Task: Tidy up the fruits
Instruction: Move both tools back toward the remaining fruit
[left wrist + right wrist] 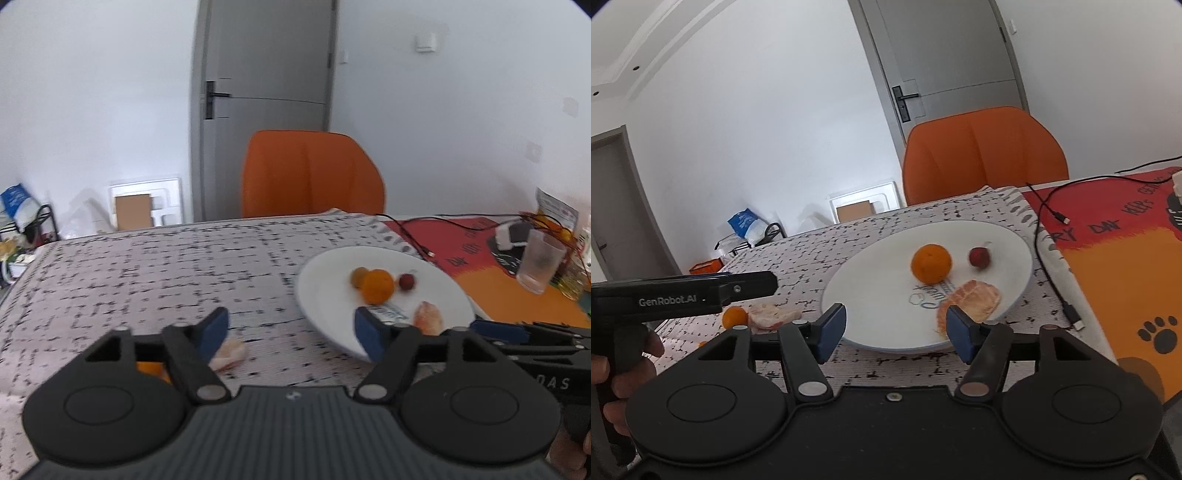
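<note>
The main risk sits with the plate [1012, 236]: its near rim lies just under the right gripper [895, 326], so a low forward push could nudge or tip it and roll the round fruit across the bench [147, 266]. The right jaws stand about half open with nothing between them, the peeled segments only just beyond one pad. The left gripper [291, 332] is wide open and empty; a hurried close over the soft peeled piece [231, 354] on the cloth could crush it. A cable [1039, 236] trails close to the plate's right edge and could snag.

The white plate holds an orange [931, 264], a peeled cluster of segments [977, 301] at its near edge, and a small red fruit [979, 257]. Off the plate to the left lie the peeled piece and a small orange fruit [735, 316]
</note>
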A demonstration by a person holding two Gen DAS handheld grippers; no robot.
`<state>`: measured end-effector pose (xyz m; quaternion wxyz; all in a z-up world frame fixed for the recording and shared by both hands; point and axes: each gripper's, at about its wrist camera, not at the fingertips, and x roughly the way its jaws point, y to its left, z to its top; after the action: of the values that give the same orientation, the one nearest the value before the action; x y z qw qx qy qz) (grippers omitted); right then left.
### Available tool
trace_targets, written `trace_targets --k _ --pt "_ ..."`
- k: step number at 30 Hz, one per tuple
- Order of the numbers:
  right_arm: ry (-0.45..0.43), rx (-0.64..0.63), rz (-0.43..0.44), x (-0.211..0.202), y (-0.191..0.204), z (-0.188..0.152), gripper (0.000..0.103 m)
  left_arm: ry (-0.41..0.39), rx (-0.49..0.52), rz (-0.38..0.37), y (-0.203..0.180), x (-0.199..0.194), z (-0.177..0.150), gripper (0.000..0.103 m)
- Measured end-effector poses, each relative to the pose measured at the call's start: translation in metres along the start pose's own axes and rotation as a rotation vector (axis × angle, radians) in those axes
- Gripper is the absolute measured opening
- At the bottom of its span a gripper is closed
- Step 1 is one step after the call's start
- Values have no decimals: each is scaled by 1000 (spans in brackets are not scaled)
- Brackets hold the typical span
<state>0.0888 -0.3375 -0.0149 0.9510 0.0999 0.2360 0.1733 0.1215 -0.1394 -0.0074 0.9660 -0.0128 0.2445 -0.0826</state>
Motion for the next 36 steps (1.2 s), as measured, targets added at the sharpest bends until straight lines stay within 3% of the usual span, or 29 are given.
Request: trace_targets --k 2,10,18,36 --pt "1 -8 3 1 5 0 66 -13 -15 26 8 -5 -1 86" --pt "10 -35 23 10 21 1 79 -15 -54 96 38 -21 -8 92" --pt "10 -51 42 16 38 0 103 -15 -90 145 66 -35 -21 96" --pt "69 -105 81 34 72 -7 103 -5 -152 199 110 -49 -47 97"
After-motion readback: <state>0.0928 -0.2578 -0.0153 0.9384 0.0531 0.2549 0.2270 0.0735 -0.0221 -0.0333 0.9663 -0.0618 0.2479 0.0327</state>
